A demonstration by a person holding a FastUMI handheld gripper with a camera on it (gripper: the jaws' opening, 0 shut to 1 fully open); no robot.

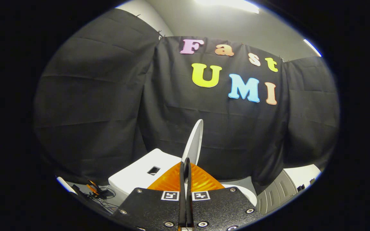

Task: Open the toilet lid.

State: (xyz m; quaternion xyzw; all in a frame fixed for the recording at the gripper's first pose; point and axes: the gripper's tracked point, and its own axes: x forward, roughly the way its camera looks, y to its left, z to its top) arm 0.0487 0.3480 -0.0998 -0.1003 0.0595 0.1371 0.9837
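Claw (pixel 186 166) clenched on the thin white plastic toilet lid (pixel 194 142), edge-on between orange fingers (pixel 169 179), nearly upright. Lift step looks mostly done; next: tip past vertical, release.

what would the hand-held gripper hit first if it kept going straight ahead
Probably the raised white oval toilet lid, seen edge-on just ahead of the nearly closed orange fingers of the hand-held gripper. Depth is unclear; the lid's edge may already sit between them.

Orange ribbed fingers (pixel 172 179); black screwed plates; two square markers (pixel 170 195).
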